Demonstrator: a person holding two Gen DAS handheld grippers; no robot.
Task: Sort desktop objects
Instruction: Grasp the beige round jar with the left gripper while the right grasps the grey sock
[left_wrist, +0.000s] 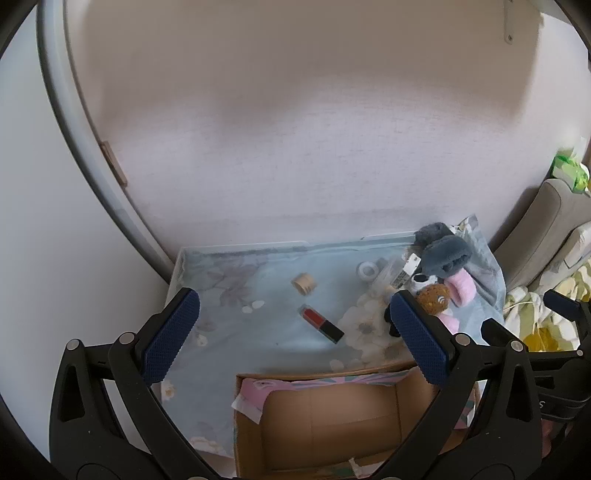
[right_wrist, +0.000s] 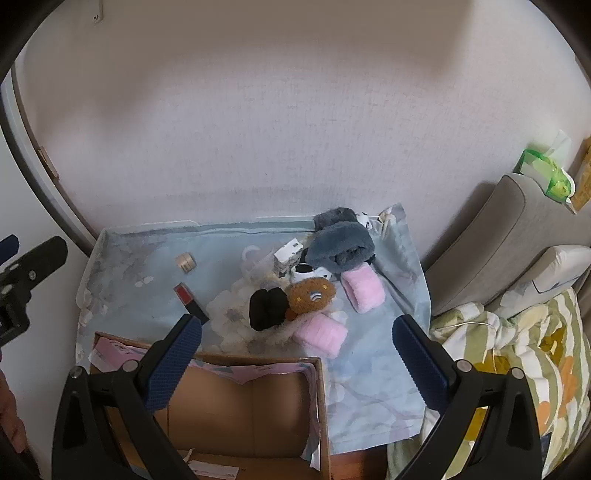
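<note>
Both your grippers, left (left_wrist: 295, 332) and right (right_wrist: 295, 350), hang released over the box (right_wrist: 236, 413) at the desk's near edge; the lipstick (left_wrist: 322, 324) lies mid-desk.

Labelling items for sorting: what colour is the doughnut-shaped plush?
Brown, with small yellow dots, doughnut plush; clearest in the right wrist view.
</note>
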